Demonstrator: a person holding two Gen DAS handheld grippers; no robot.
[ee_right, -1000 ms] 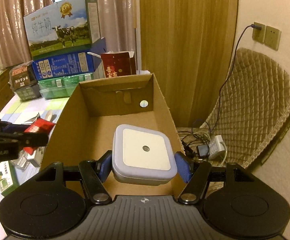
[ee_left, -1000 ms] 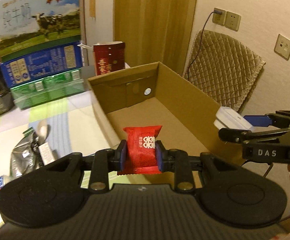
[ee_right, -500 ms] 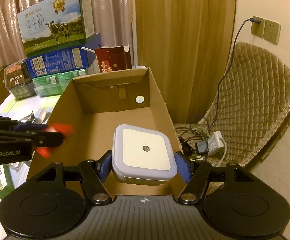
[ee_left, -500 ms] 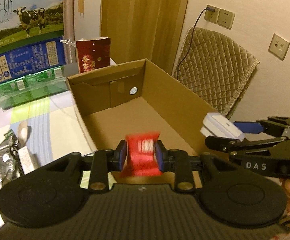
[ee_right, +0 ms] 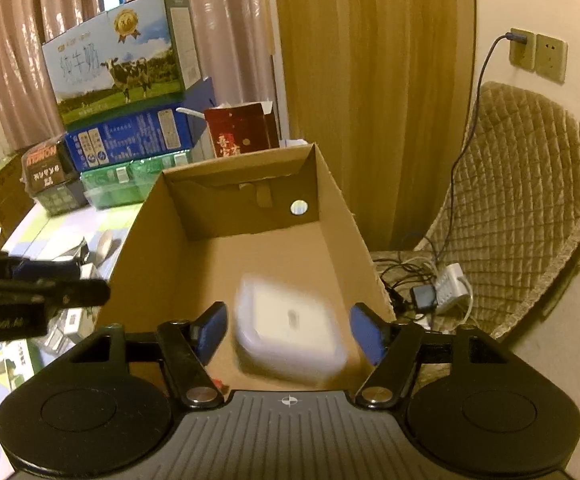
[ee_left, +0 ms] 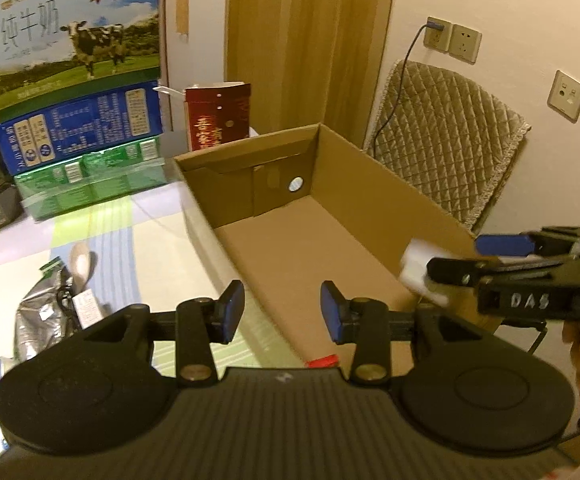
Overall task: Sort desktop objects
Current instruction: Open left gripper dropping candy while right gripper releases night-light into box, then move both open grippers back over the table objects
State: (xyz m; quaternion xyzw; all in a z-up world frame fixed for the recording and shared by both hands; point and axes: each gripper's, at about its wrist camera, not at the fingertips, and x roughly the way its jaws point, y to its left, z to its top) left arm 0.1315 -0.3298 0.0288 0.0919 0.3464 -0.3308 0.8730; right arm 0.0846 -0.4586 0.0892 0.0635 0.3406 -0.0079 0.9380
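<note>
My left gripper (ee_left: 282,312) stands open over the near left wall of the cardboard box (ee_left: 389,208), with nothing between its pads. A sliver of the red snack packet (ee_left: 321,360) shows on the box floor just beyond the gripper's body. My right gripper (ee_right: 288,330) hangs over the box (ee_right: 329,216) and its jaws are opening. The white square device (ee_right: 290,328) is blurred between the pads, clear of both. In the left wrist view the white device (ee_left: 413,268) shows at the tips of the right gripper (ee_left: 489,256).
Stacked milk cartons (ee_left: 70,80) and a dark red box (ee_left: 218,116) stand behind the cardboard box. A silver foil pouch (ee_left: 38,316) and a spoon (ee_left: 82,264) lie on the checked tablecloth to the left. A quilted chair (ee_right: 521,200) and a power strip with cables (ee_right: 445,284) are on the right.
The left gripper has let go of the red packet, which dropped into the box. The right jaws have spread and the white device is slipping down out of them.
</note>
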